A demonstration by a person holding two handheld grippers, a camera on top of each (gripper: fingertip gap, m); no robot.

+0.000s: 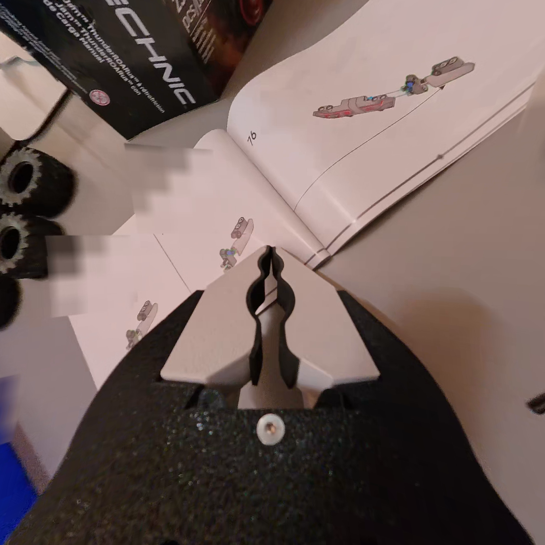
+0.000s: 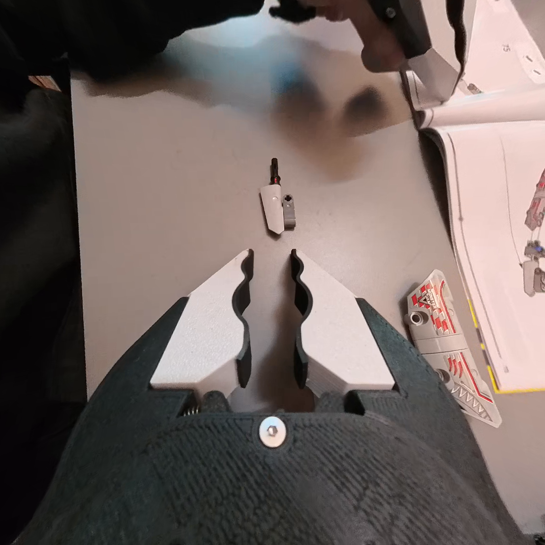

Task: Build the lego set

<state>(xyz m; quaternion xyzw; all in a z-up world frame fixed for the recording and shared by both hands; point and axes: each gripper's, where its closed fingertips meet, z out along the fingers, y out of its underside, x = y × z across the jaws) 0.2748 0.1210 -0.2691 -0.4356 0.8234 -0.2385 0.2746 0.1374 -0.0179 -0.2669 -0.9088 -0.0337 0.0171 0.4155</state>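
In the right wrist view, a small light grey panel piece (image 2: 272, 210) lies on the grey table with a darker grey connector (image 2: 289, 212) beside it and a black axle with a red band (image 2: 275, 171) at its far end. My right gripper (image 2: 272, 254) is open and empty, just short of these pieces. A grey and red stickered panel assembly (image 2: 451, 351) lies at the right. In the left wrist view, my left gripper (image 1: 270, 250) is shut with nothing in it, over the open instruction booklet (image 1: 368, 141).
The black set box (image 1: 124, 65) stands at the back left, with black tyres (image 1: 32, 180) at the left edge. The booklet (image 2: 495, 236) also shows at the right. A hand holding the other gripper (image 2: 427, 44) is at the top; a dark sleeve lies along the left. My right fingertips sit around 20 cm from my left ones.
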